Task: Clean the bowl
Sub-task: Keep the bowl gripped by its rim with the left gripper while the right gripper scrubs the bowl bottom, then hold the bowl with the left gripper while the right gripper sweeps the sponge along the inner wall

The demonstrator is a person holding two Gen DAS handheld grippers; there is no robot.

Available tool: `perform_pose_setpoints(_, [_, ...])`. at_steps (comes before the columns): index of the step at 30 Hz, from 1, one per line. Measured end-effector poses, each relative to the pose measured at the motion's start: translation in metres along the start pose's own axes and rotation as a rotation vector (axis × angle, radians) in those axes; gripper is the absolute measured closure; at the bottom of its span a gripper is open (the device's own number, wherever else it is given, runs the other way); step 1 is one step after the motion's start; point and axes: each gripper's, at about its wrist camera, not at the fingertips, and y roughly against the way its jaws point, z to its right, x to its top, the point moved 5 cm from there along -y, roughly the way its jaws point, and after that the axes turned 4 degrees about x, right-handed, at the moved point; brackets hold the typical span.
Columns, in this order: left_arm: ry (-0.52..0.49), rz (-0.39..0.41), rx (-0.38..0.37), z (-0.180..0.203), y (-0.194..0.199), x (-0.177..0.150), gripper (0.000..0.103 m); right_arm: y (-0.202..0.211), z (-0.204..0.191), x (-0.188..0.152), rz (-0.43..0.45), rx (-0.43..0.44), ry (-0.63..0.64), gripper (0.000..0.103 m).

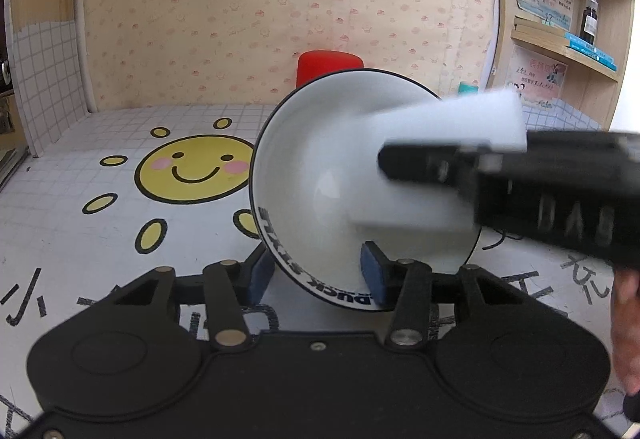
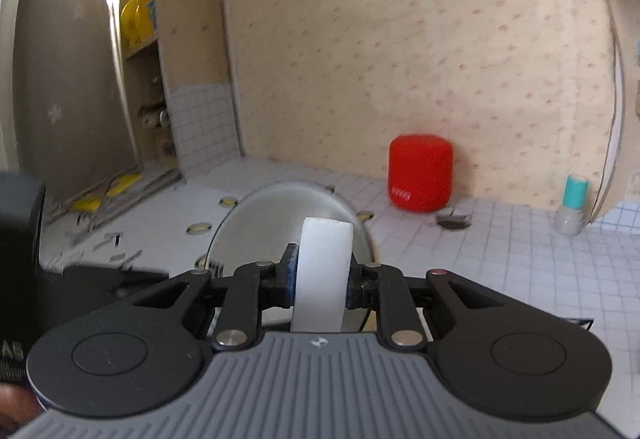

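The left tongs pinch the tilted bowl by its rim alone, so the sponge clamped in the right tongs, pushing hard, could lever it loose onto the surface.

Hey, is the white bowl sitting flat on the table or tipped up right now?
Tipped up. The bowl stands nearly on edge, rim clamped in the left gripper, its opening facing the white sponge held by the right gripper.
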Motion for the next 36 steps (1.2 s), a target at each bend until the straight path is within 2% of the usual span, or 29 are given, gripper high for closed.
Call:
perform_pose_setpoints(10, [0.001,0.002,0.001,0.001,0.000,0.000,0.054,-0.002,-0.006,0.001,-0.008,0.014,0.015,0.080])
perform_pose_setpoints(16, [-0.001,0.001,-0.002,0.000,-0.001,-0.001,0.054,-0.004,0.006,-0.011,-0.059,-0.018,-0.013,0.081])
perform_pose_setpoints(22, [-0.003,-0.001,0.000,-0.001,-0.001,-0.001,0.052,-0.002,0.007,-0.012,-0.059,-0.026,-0.015,0.081])
perform_pose_setpoints(26, [-0.008,0.000,0.031,-0.004,-0.001,0.000,0.038,-0.001,0.009,-0.012,-0.058,-0.032,-0.016,0.081])
perform_pose_setpoints(30, [-0.024,0.000,0.044,-0.005,-0.002,0.001,0.035,0.001,0.010,-0.013,-0.058,-0.037,-0.017,0.081])
perform_pose_setpoints(31, [-0.018,-0.001,0.035,-0.006,-0.003,0.001,0.036,0.001,0.010,-0.013,-0.058,-0.039,-0.018,0.081])
perform_pose_setpoints(33, [-0.004,-0.003,0.007,-0.006,-0.003,0.000,0.048,0.002,0.011,-0.013,-0.058,-0.041,-0.018,0.081])
perform_pose_setpoints(36, [-0.001,-0.002,-0.013,-0.003,-0.002,-0.001,0.061,0.003,0.012,-0.013,-0.057,-0.045,-0.019,0.081])
